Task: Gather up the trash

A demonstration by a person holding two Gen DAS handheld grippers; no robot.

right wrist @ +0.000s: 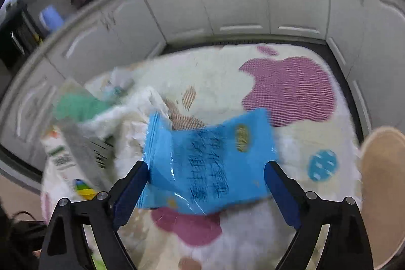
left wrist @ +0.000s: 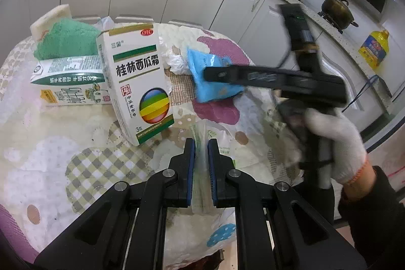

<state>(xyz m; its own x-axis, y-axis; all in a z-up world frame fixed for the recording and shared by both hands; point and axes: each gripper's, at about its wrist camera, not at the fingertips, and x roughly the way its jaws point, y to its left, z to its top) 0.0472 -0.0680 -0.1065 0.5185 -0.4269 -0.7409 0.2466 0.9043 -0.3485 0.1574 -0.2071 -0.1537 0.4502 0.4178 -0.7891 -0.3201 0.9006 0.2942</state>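
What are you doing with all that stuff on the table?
A person with a gripper in each hand is picking up trash from a table under a patterned cloth. The left gripper is pinched shut on a clear plastic bag. The right gripper is open, its fingers on either side of a blue wrapper that lies on the cloth. A white medicine box, a milk carton and a green towel wait nearby.

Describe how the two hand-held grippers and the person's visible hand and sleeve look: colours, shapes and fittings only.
Each hand-held gripper, left and right, is matte black plastic with angular linkage arms, round silver pivot bolts and blue pads lining the fingers. The hand wears a white knit glove with an orange-trimmed cuff, above a dark sleeve.
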